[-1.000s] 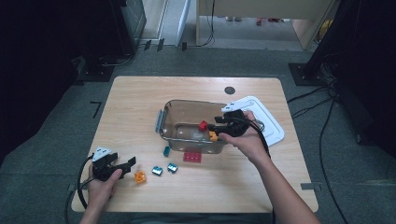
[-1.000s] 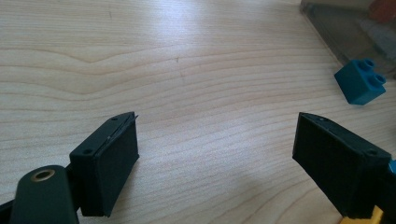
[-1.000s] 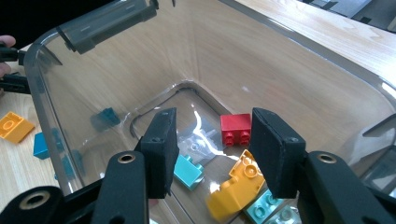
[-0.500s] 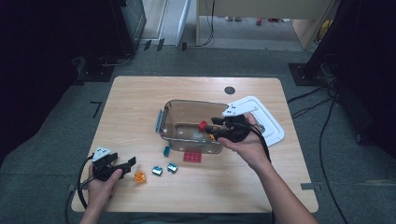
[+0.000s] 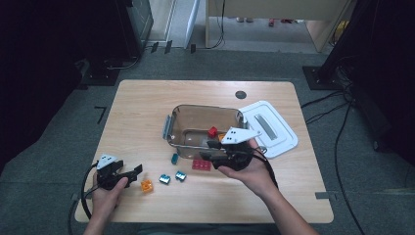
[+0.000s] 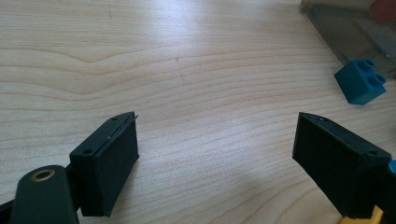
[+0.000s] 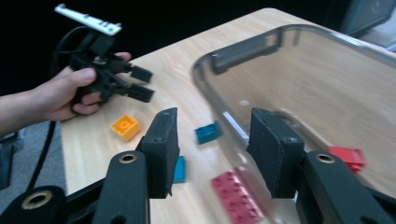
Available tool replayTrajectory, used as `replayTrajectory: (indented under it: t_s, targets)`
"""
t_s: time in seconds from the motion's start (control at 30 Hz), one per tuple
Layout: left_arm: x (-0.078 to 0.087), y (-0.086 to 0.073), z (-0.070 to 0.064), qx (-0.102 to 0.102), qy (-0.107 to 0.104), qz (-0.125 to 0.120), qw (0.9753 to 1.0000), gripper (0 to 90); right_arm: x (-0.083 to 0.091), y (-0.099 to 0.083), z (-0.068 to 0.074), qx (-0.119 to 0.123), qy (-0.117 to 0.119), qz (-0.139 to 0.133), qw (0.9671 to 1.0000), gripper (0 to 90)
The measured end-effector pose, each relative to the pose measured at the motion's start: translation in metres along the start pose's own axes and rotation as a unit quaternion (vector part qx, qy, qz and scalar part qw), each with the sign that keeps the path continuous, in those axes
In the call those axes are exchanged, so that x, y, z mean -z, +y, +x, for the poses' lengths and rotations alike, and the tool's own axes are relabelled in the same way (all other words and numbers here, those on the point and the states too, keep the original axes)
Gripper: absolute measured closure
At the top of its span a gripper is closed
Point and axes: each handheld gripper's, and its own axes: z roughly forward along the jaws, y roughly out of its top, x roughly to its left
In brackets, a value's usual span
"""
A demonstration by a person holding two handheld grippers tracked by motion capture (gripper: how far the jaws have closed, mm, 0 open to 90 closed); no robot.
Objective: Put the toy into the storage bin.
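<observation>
A clear plastic container (image 5: 195, 117) stands mid-table with a red brick (image 5: 212, 131) inside; the brick also appears in the right gripper view (image 7: 348, 156). My right gripper (image 5: 209, 150) hovers at the container's near wall (image 7: 243, 126), open, nothing between its jaws (image 7: 212, 140). Below it lies a pink flat brick (image 5: 200, 164) (image 7: 233, 191). My left gripper (image 5: 133, 171) rests open and empty at the near left (image 6: 215, 163), beside an orange brick (image 5: 146, 185) (image 7: 125, 126). A blue brick (image 6: 362, 80) lies ahead of it.
A white lid (image 5: 269, 128) lies right of the container. Two teal bricks (image 5: 164, 179) (image 5: 180, 175) sit between the grippers, and a third (image 5: 174, 158) lies by the container's near-left corner. Bare wood stretches along the table's left and far side.
My right gripper has drawn back from over the container's inside to its near wall, toward the person. The left gripper and the loose bricks have stayed put.
</observation>
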Motion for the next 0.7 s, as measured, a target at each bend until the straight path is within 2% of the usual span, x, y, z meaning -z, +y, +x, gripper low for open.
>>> replayTrajectory:
  t_s: [0.13, 0.33, 0.6, 0.7]
  targets:
    - [0.0, 0.0, 0.0, 0.0, 0.0, 0.0, 1.0, 14.2, -0.007, -0.005, 0.011, 0.006, 0.01, 0.001, 0.9999, 53.3]
    - [0.0, 0.0, 0.0, 0.001, -0.001, -0.001, 1.0, 14.2, -0.028, -0.022, 0.025, 0.012, 0.027, 0.02, 0.9994, 53.1]
    - [0.0, 0.0, 0.0, 0.001, -0.001, -0.001, 1.0, 14.2, -0.063, -0.048, 0.033, 0.008, 0.041, 0.051, 0.9978, 52.9]
    - [0.0, 0.0, 0.0, 0.001, -0.001, -0.001, 1.0, 14.2, -0.076, -0.055, 0.035, 0.013, 0.032, 0.061, 0.9975, 52.8]
